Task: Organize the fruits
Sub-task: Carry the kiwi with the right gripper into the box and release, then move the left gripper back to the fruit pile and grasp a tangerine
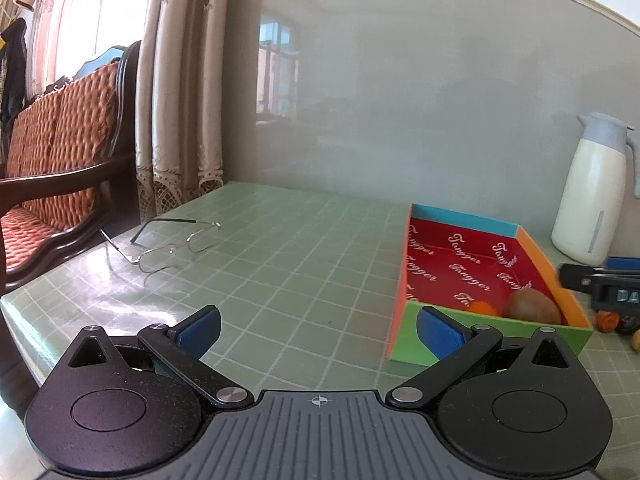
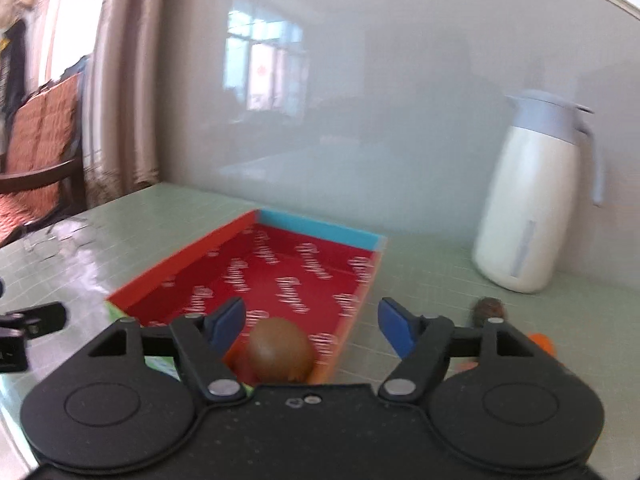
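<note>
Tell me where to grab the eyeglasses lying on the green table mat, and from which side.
Probably the thin bridge between the two lenses of the eyeglasses, coming straight down from above. They lie flat on the table mat with temples unfolded, so only the wire frame offers a pinch, and a side approach would meet glass or slide under nothing.

A glossy grey wall (image 1: 400,100) reflecting a window rises ahead beyond the green gridded table (image 1: 280,260). Far left stand beige curtains (image 1: 180,100), a sunlit window (image 1: 80,12) and an orange-cushioned wooden bench (image 1: 60,152).
</note>
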A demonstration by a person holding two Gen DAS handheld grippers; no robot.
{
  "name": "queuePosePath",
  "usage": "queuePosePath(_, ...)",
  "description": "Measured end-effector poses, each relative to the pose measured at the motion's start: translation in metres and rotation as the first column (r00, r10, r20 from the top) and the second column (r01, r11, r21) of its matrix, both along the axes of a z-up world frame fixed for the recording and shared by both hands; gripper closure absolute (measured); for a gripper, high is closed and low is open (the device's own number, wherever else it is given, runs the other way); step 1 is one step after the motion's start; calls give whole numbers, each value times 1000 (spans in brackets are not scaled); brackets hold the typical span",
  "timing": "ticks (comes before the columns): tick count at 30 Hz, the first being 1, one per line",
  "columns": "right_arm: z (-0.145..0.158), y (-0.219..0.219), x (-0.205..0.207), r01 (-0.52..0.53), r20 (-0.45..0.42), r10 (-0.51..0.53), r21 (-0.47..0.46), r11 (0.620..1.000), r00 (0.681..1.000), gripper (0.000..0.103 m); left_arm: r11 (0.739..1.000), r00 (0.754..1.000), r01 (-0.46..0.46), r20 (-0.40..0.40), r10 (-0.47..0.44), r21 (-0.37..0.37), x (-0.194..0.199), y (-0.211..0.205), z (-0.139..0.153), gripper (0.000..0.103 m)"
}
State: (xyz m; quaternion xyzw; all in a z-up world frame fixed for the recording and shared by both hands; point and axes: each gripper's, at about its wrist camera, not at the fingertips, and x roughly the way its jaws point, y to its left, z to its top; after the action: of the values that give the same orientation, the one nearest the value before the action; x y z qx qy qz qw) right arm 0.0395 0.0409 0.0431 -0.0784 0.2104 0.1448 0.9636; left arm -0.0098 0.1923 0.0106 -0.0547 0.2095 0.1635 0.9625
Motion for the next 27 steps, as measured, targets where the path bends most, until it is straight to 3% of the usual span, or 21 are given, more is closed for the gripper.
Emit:
queuePosePath(7, 17, -79, -1, 173, 55, -175, 35, 984, 983, 29, 998, 998, 59, 22, -59, -2, 6, -26, 4, 0)
queuePosePath(13, 24, -144, -5, 301, 35, -303, 65, 952, 952, 28, 992, 991, 129, 34, -129, 16, 14, -60, 8, 0)
queuePosePath(19, 24, -177, -10, 352, 19, -355, 94, 931, 935, 27, 986, 986, 166, 29, -167, 27, 20, -86, 9, 0)
queuePosePath(27, 24, -190, -14, 360, 31, -365, 108, 927, 930, 27, 980, 980, 200, 20, -200, 22, 26, -107, 10, 0)
